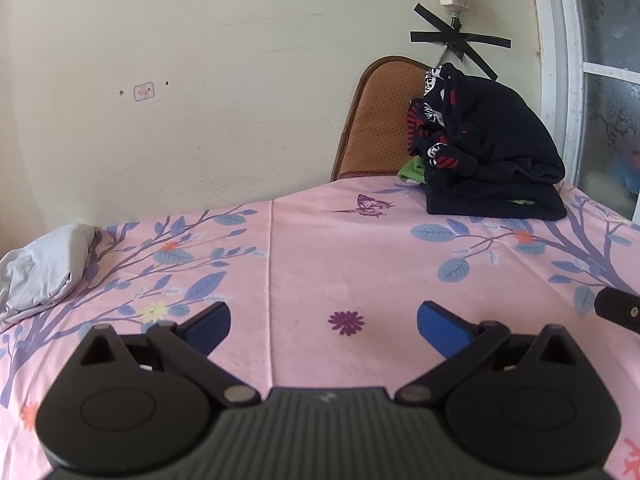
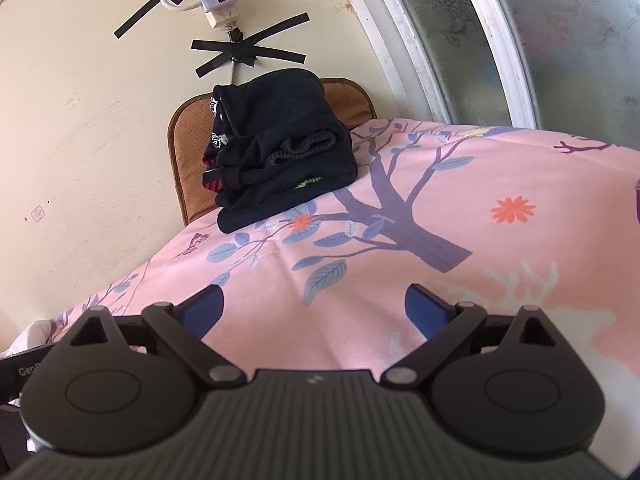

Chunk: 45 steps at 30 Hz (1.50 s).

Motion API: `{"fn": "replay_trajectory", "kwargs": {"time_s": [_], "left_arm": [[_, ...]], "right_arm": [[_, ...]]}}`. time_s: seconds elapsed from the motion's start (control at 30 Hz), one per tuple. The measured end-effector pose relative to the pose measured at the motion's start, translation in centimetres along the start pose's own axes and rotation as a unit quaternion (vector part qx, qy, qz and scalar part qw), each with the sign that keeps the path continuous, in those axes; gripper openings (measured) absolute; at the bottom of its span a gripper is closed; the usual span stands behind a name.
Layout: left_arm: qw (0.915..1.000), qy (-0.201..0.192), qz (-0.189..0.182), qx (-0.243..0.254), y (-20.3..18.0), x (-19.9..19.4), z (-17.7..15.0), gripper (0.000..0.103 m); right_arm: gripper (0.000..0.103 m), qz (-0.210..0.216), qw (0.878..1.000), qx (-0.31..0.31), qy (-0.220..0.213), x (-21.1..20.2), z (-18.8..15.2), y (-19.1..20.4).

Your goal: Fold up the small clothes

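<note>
Step in hand, judged from the layout: between garments. Neither tool holds cloth, and the pink floral sheet (image 1: 304, 248) directly ahead of both carries no spread-out garment.

Left hand-held gripper (image 1: 323, 322): fingers spread wide, nothing between them. It hovers low over the sheet, with a purple flower print just ahead of the gap.

Right hand-held gripper (image 2: 314, 306): fingers likewise spread, nothing between them, held low over the tree print.

Location of task items:
- Dark clothes pile (image 1: 494, 156) sits at the far edge of the sheet, against the brown chair back (image 1: 376, 120). It is loosely heaped (black fabric with red and white patterned pieces, a green item underneath), so it appears to be the unfolded stock.
- From the left tool the pile lies ahead and to the right, well apart. From the right tool the pile (image 2: 280, 148) lies ahead and slightly left, also well apart.
- A pale grey folded garment (image 1: 44, 268) rests at the far left of the sheet, well apart from both tools; probably a finished piece.

Next move, as a judgement: reach forward to the dark pile, pinch a single top item, and draw it onto the open sheet. The layers overlap, so more than one piece may lift.
</note>
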State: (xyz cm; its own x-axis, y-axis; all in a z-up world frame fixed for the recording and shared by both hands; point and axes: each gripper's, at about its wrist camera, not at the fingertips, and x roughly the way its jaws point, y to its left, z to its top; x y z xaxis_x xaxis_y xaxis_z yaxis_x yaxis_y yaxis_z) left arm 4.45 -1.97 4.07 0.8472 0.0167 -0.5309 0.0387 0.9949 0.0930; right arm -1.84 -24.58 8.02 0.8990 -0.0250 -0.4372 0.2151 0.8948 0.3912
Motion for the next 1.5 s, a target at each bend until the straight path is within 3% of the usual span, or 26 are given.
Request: {"fn": "replay_trajectory", "kwargs": {"time_s": [0.37, 1.0, 1.23, 1.4, 1.5], "left_arm": [[0.9983, -0.031, 0.038, 0.031, -0.9, -1.1, -0.3, 0.103], [0.9986, -0.012, 0.035, 0.037, -0.7, -1.1, -0.3, 0.103], [0.9993, 0.015, -0.03, 0.016, -0.2, -2.0, 0.5, 0.103], [0.9933, 0.059, -0.097, 0.02, -0.4, -3.6, 3.0, 0.103], [0.995, 0.034, -0.088, 0.034, 0.0, -5.6, 5.4, 0.103]], "right_arm": [[0.099, -0.001, 1.0, 0.001, -0.001, -0.1, 0.0, 0.0], [0.099, -0.004, 1.0, 0.001, -0.001, -0.2, 0.1, 0.0], [0.099, -0.016, 1.0, -0.013, 0.012, -2.3, 0.4, 1.1], [0.1, -0.006, 0.998, -0.056, 0.008, -5.4, 3.6, 2.7], [0.103, 0.01, 0.996, -0.082, 0.042, -6.7, 6.3, 3.1]]}}
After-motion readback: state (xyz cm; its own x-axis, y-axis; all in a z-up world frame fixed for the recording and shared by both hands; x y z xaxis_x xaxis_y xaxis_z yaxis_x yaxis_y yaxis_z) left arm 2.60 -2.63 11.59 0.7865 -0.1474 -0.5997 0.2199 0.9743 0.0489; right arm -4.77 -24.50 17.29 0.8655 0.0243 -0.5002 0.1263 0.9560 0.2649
